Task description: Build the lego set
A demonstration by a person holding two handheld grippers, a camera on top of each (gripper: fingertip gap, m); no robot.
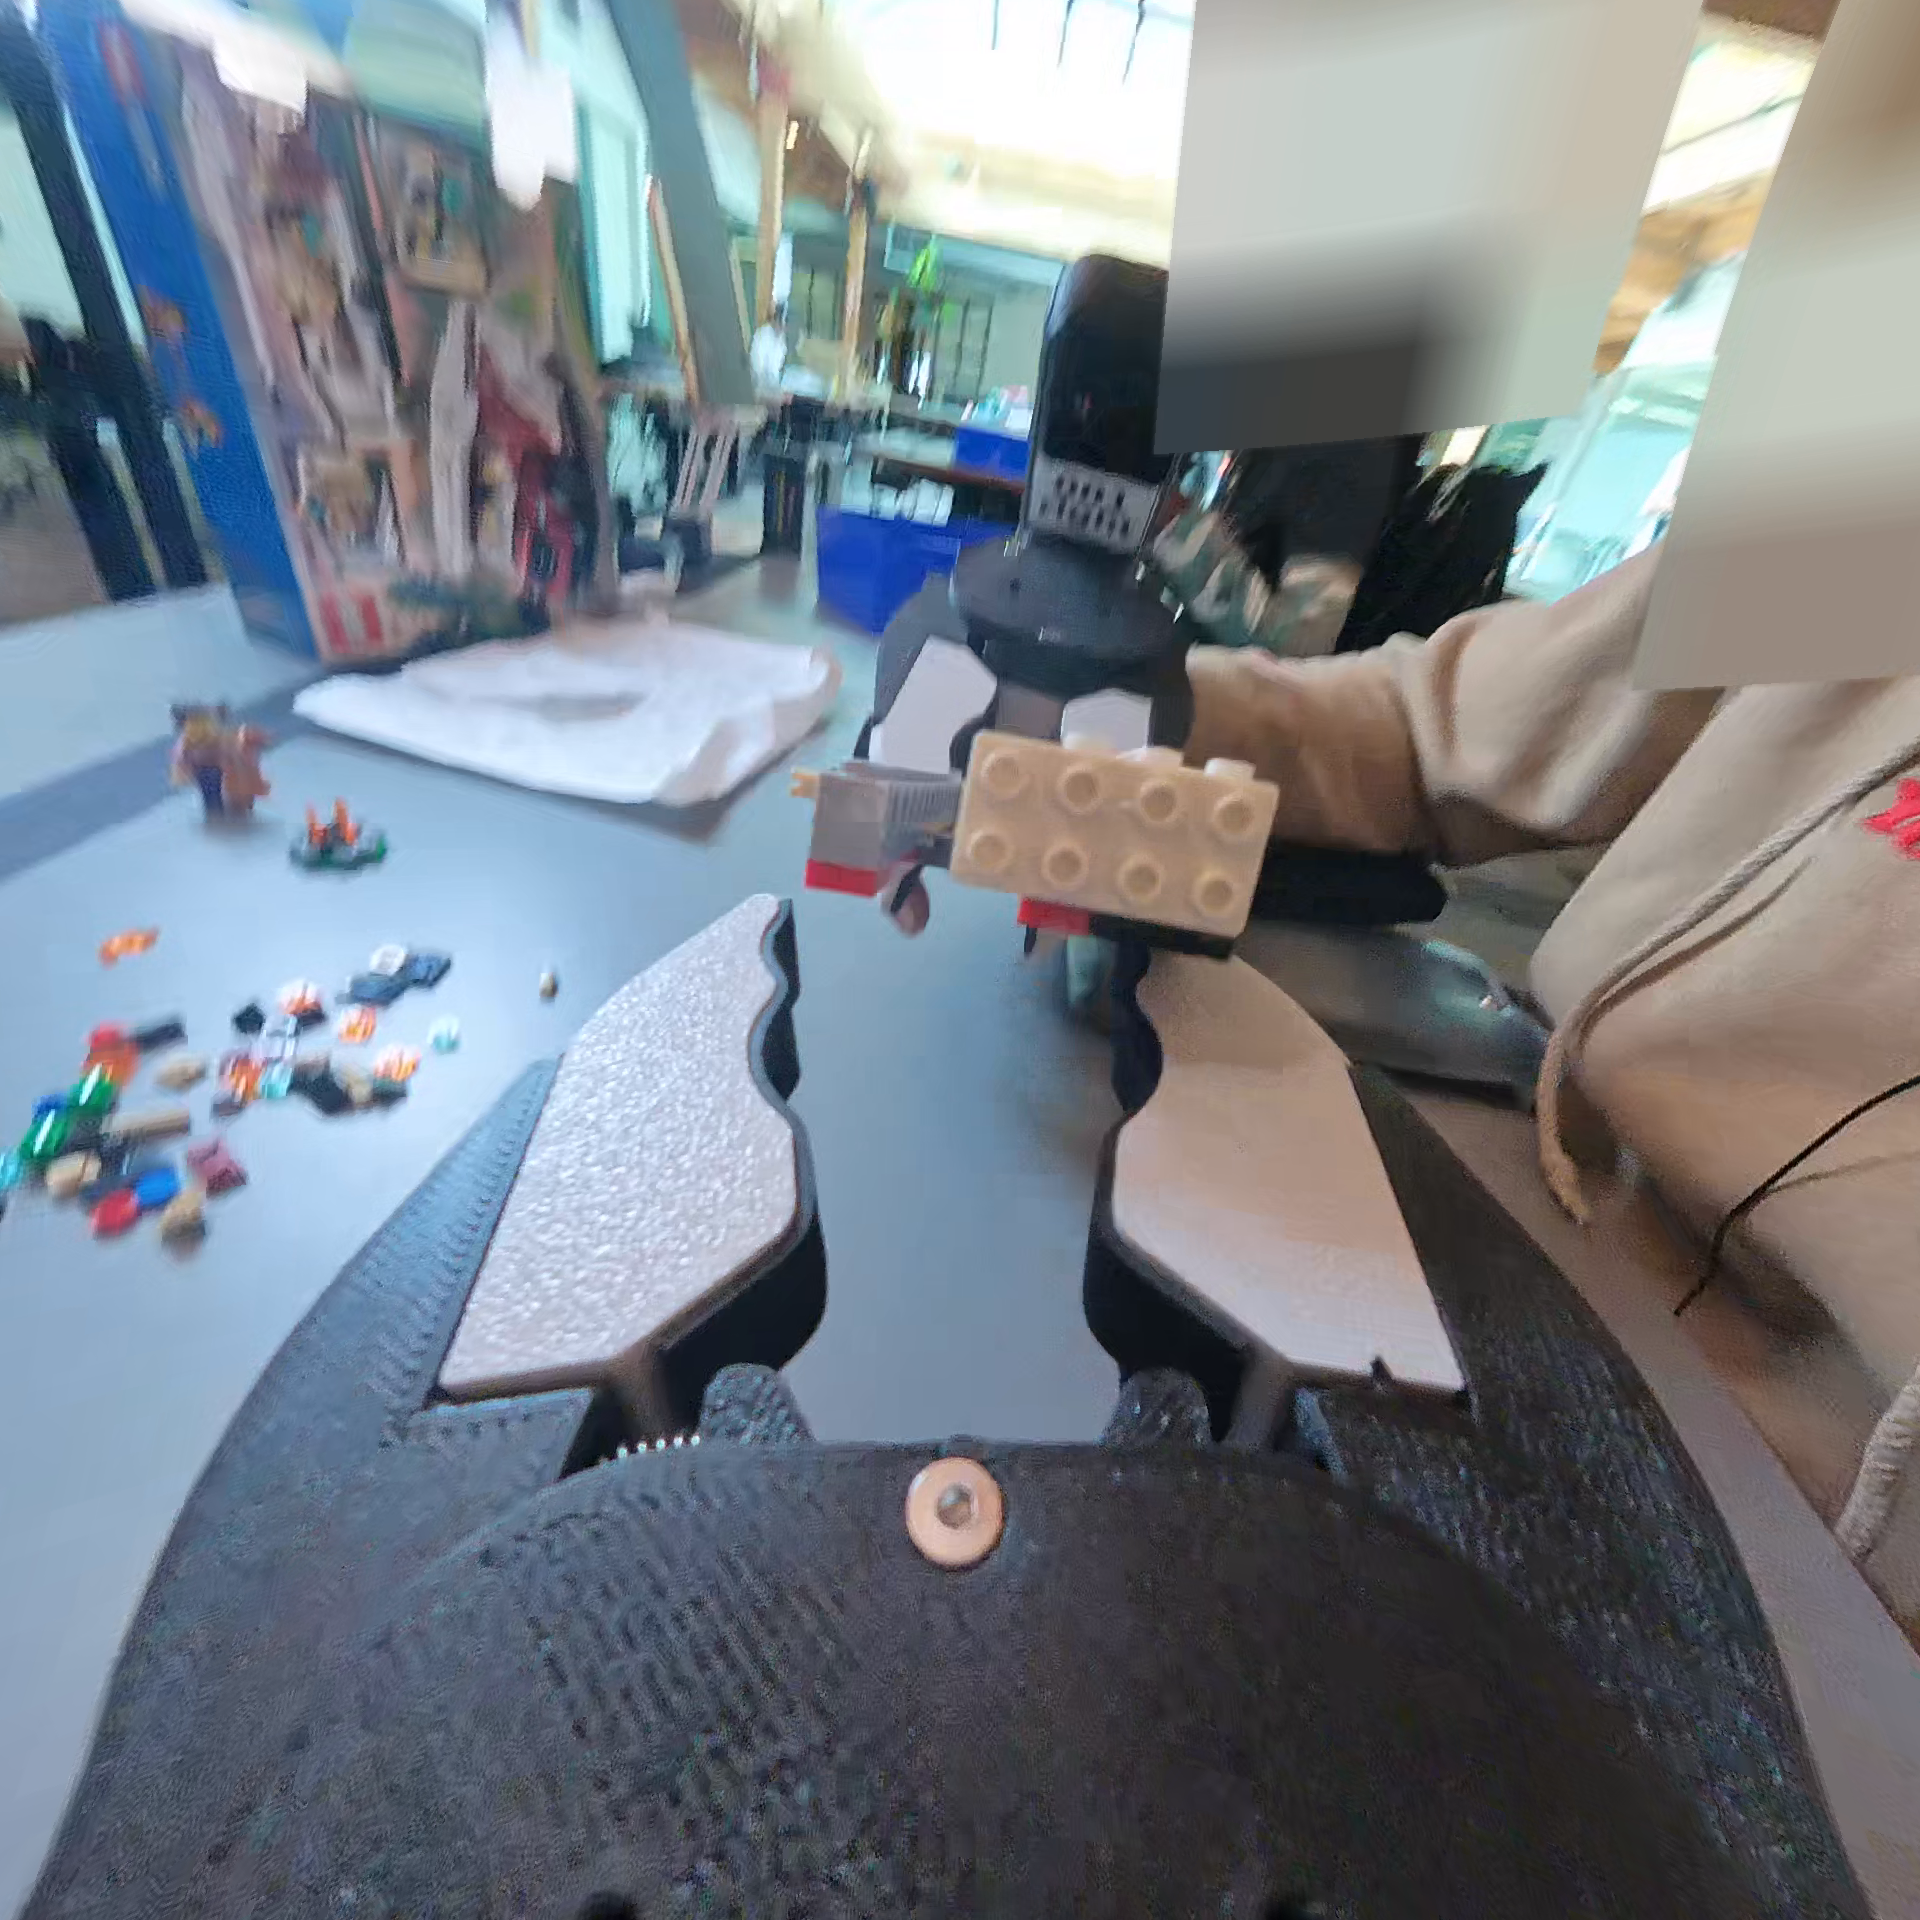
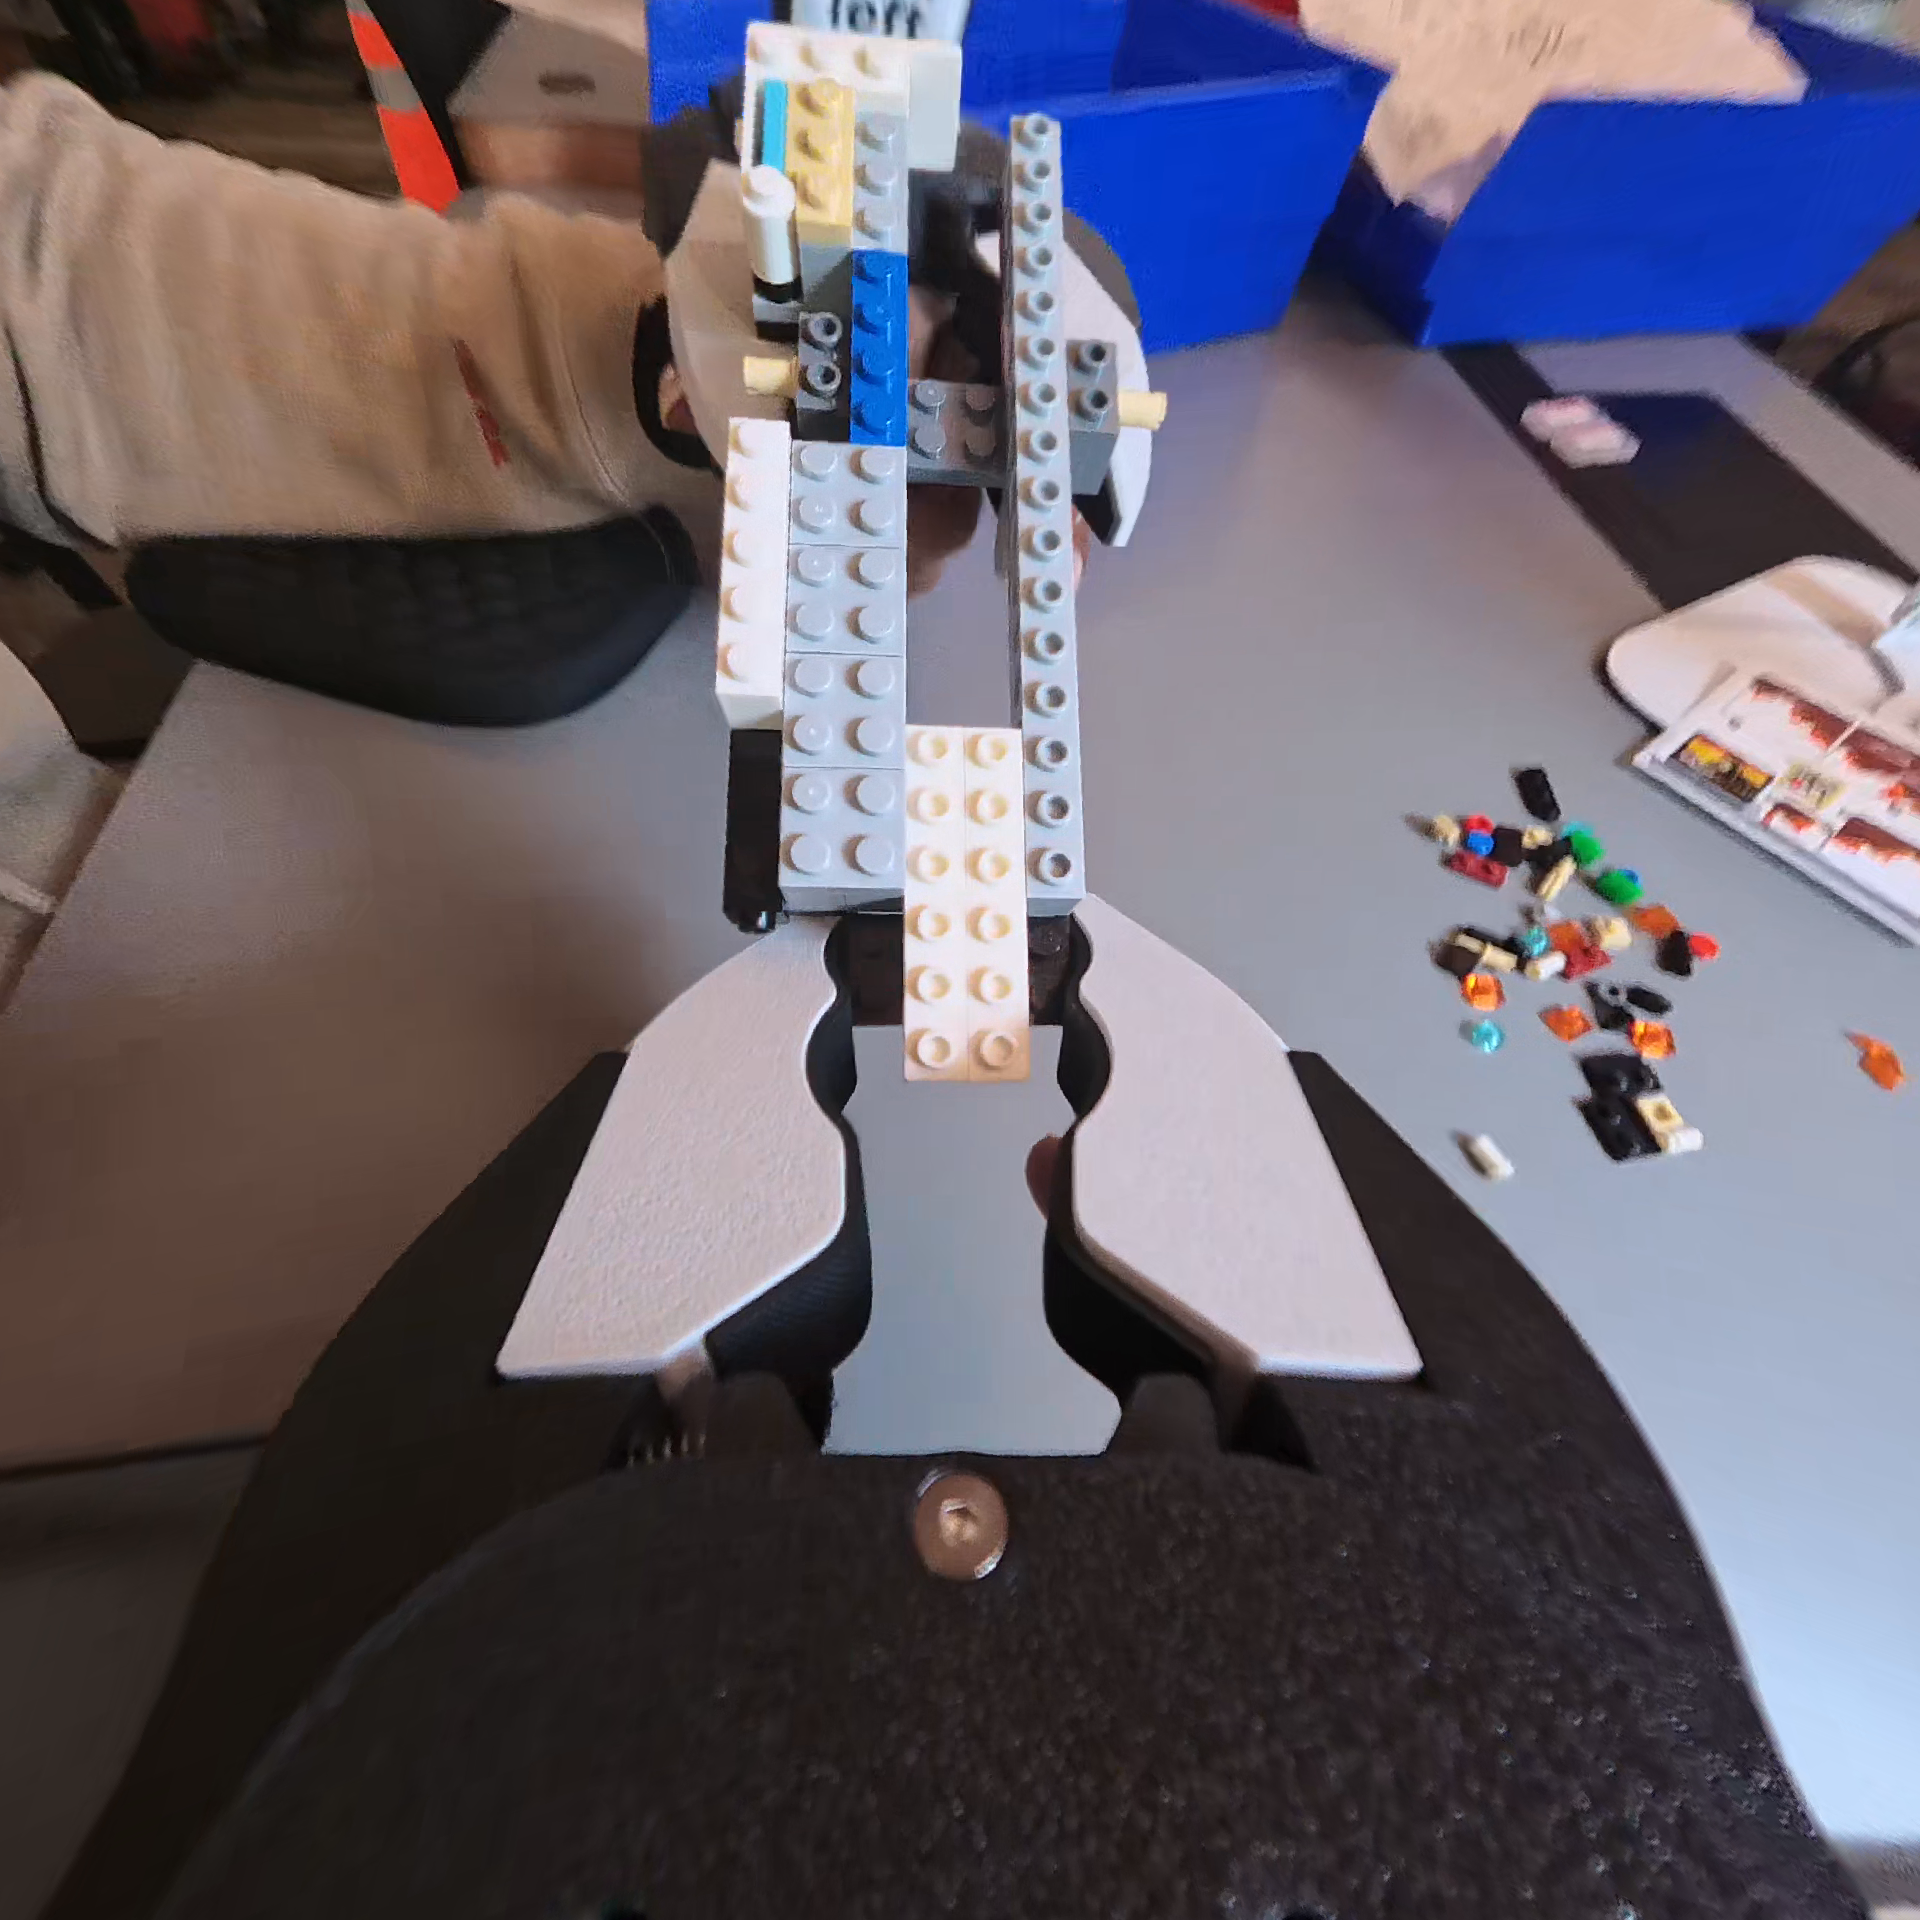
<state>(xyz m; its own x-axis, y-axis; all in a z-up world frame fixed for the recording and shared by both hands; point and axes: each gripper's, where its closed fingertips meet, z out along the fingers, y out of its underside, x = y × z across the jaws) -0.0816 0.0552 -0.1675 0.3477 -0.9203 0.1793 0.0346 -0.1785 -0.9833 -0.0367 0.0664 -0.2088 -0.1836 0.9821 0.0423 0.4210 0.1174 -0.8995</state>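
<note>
My right gripper is shut on the near end of a long lego assembly of grey, white, cream and blue bricks and holds it above the grey table. In the left wrist view the assembly shows end-on, held by the right gripper. My left gripper is open and empty, its tips just below and in front of the assembly's far end. Its fingers show behind that end in the right wrist view. Loose small pieces lie on the table to the left, and they also show in the right wrist view.
A minifigure and a small green base with flames stand beyond the loose pieces. A lego box and a white paper bag are at the back. An instruction booklet and blue bins lie beyond. A person's sleeve is at the right. The left gripper's tips are roughly 7 cm from the right gripper's. Both grippers' tips are roughly 30 cm from the minifigure.
</note>
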